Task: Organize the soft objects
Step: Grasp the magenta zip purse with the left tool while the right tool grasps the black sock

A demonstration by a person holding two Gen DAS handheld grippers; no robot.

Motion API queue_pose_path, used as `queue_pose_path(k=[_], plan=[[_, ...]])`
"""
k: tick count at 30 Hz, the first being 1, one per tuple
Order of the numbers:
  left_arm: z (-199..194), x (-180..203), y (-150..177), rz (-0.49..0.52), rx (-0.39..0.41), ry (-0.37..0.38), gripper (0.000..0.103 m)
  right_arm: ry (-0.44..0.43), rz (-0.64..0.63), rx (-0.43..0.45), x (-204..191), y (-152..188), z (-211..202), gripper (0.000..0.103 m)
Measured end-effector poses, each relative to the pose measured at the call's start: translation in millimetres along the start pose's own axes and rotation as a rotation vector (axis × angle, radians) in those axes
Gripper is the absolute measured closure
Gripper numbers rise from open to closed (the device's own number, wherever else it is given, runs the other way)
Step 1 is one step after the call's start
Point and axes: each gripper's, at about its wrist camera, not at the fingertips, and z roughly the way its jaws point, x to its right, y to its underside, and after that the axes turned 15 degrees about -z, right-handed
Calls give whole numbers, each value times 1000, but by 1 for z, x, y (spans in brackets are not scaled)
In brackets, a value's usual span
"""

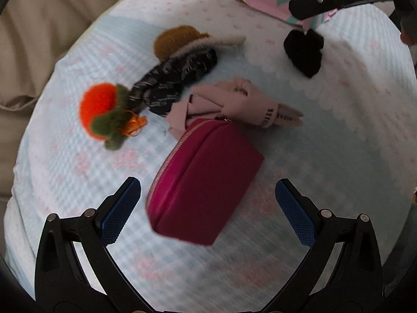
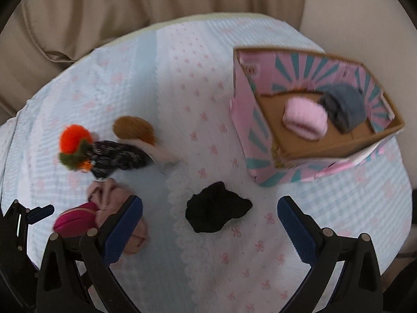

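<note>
A magenta zip pouch [image 1: 206, 180] lies on the quilted table cover, between the open fingers of my left gripper [image 1: 208, 190]; it also shows in the right wrist view [image 2: 75, 221]. Behind it lie a pale pink cloth [image 1: 234, 101], a black patterned scarf [image 1: 174, 80], an orange-and-green pompom [image 1: 101, 109] and a brown fuzzy piece [image 1: 177, 41]. A black soft item [image 2: 216, 211] lies between the open fingers of my right gripper [image 2: 209, 208], a little beyond the tips. The pink-and-teal cardboard box [image 2: 263, 161] holds a pink knit piece [image 2: 305, 117] and a grey one [image 2: 344, 107].
The table cover [image 2: 182, 83] is light blue and white with small pink bows. Beige upholstery [image 2: 130, 5] curves around the far side. The box stands at the right rear. The right gripper shows in the left wrist view at the top right [image 1: 312, 2].
</note>
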Motion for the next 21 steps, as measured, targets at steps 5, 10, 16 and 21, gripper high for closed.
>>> queue_pose_path(k=[5,10,16,21], plan=[[19,5,-1,48,4,-9,0,19,66,-29,1,9,30,0],[33,14,3,130,14,-48,0,40,105,-48,2,15,49,8],[39,8,0,159,29,-30,10,39,103,-74,3,15,69,30],[41,-3,-4,131,20,17,32,43,100,-82,4,12,74,54]])
